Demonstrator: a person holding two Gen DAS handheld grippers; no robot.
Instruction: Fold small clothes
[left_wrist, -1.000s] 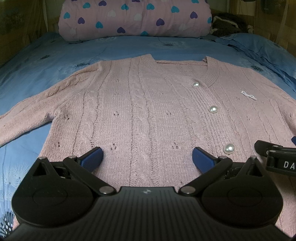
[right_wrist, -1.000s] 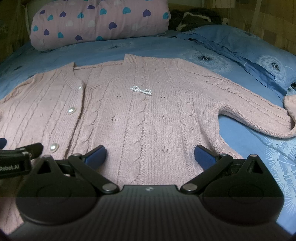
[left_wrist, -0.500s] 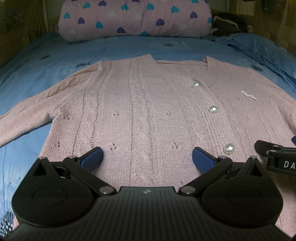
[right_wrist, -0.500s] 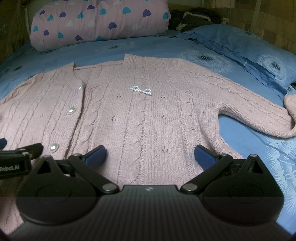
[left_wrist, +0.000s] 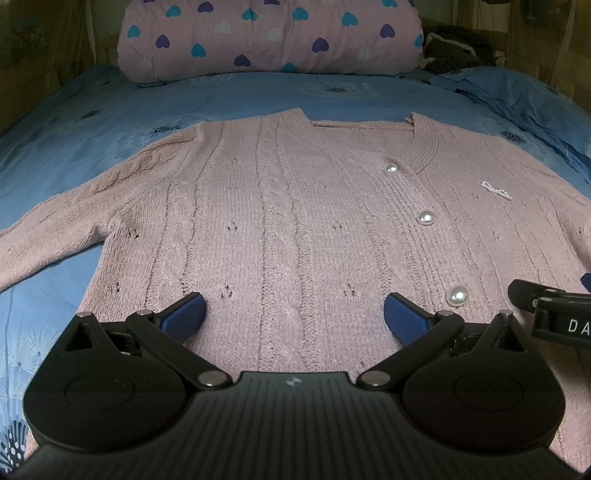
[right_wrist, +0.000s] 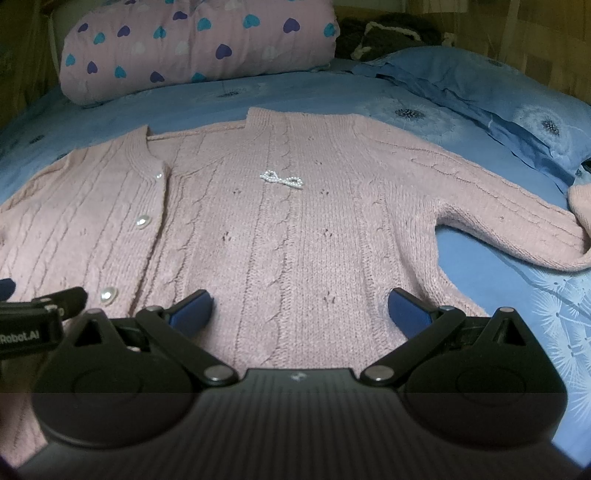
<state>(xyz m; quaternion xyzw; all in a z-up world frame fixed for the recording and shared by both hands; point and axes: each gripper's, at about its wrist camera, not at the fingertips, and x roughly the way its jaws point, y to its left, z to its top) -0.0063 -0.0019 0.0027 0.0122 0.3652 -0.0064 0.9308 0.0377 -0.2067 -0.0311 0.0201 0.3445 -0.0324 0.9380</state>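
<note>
A pink cable-knit cardigan (left_wrist: 295, 221) lies flat and front up on the blue bed, with pearl buttons (left_wrist: 425, 218) down the middle and both sleeves spread out. It also shows in the right wrist view (right_wrist: 295, 229), with a small pearl bow (right_wrist: 281, 179) on the chest. My left gripper (left_wrist: 293, 314) is open and empty over the hem on the left half. My right gripper (right_wrist: 299, 312) is open and empty over the hem on the right half. Each gripper shows at the edge of the other's view.
A blue bedsheet (left_wrist: 92, 122) covers the bed. A rolled pink quilt with hearts (left_wrist: 269, 37) lies at the head. A blue pillow (right_wrist: 517, 110) and a dark garment (right_wrist: 380, 33) sit at the far right. The right sleeve's cuff (right_wrist: 580, 195) is turned up.
</note>
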